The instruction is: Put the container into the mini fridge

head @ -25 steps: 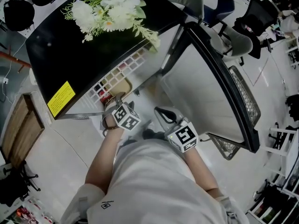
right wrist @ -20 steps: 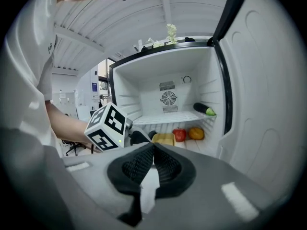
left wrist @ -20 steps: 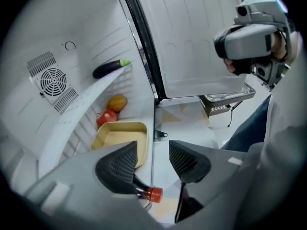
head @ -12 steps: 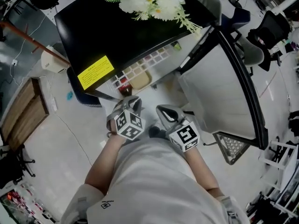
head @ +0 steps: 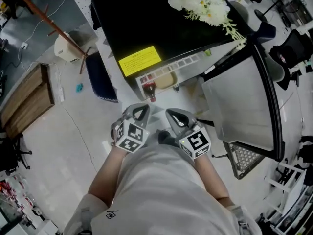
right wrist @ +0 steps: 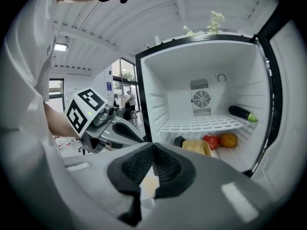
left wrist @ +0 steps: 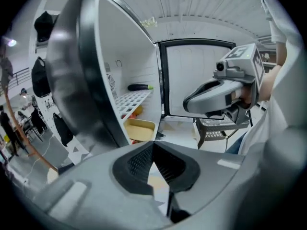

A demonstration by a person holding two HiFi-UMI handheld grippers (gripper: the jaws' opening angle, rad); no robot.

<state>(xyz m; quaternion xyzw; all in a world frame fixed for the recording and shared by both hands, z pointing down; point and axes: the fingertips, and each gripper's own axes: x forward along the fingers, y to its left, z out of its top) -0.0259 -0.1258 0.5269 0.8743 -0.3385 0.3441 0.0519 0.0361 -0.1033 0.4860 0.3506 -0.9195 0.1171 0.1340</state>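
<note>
The beige container lies on the floor of the open mini fridge, next to a tomato and an orange; it shows too in the left gripper view and the right gripper view. Both grippers hang side by side in front of the fridge, apart from the container. My left gripper is shut; its jaws have just been closing and nothing is between them. My right gripper is shut and empty as well. Each gripper shows in the other's view.
The fridge door stands wide open to the right. Inside are an eggplant on the wire shelf, a tomato, an orange and a red bottle. White flowers top the fridge. A wire basket stands right, wooden furniture left.
My left gripper has drawn back from the fridge's lower compartment, away from the container, and its jaws have closed. My right gripper has pulled back a little too.
</note>
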